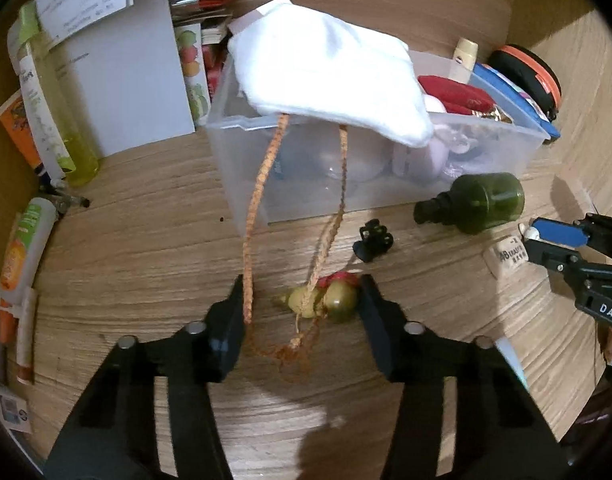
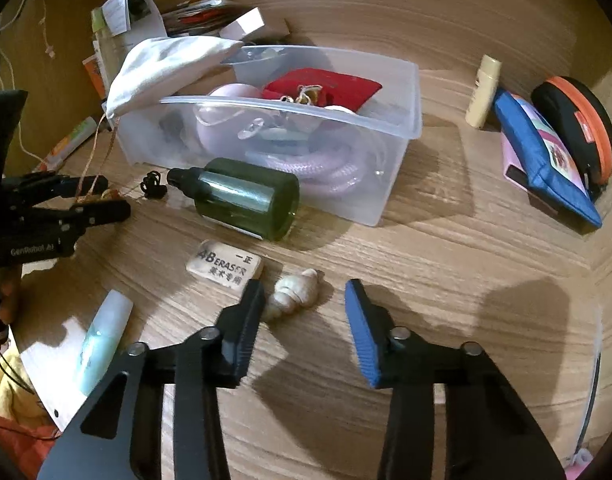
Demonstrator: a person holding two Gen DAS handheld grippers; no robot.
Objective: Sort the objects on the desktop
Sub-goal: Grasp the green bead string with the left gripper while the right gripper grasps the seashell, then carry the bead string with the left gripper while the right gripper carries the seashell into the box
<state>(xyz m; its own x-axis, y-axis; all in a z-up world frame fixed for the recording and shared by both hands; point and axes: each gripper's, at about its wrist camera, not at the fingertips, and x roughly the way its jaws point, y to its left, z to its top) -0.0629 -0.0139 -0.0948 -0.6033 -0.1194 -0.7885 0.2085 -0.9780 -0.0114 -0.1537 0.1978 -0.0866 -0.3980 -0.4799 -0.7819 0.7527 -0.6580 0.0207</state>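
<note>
1. The small olive-green gourd-shaped charm (image 1: 326, 302) lay on its side on the wood-grain counter (image 1: 146, 248), long axis running left to right in the left wrist view, narrow end to the left and a red bit at its upper right.
2. Its orange braided cord (image 1: 258, 200) ran up to the white cloth pouch (image 1: 326, 76) draped over the rim of the clear plastic storage box (image 1: 242, 184).
3. The left hand-held gripper (image 1: 302, 304) stood wide open and held nothing; the charm sat between its fingers, touching or just beside the right one.
4. The right hand-held gripper (image 2: 304, 312) was also wide open and empty, with the cream spiral seashell (image 2: 294, 294) between its fingers, nearer the left one.
5. A white printed eraser (image 2: 225, 268) lay just beside the shell; a dark green bottle (image 2: 246, 200) lay on its side against the box.
6. Bare counter spread to the right of the shell.
</note>
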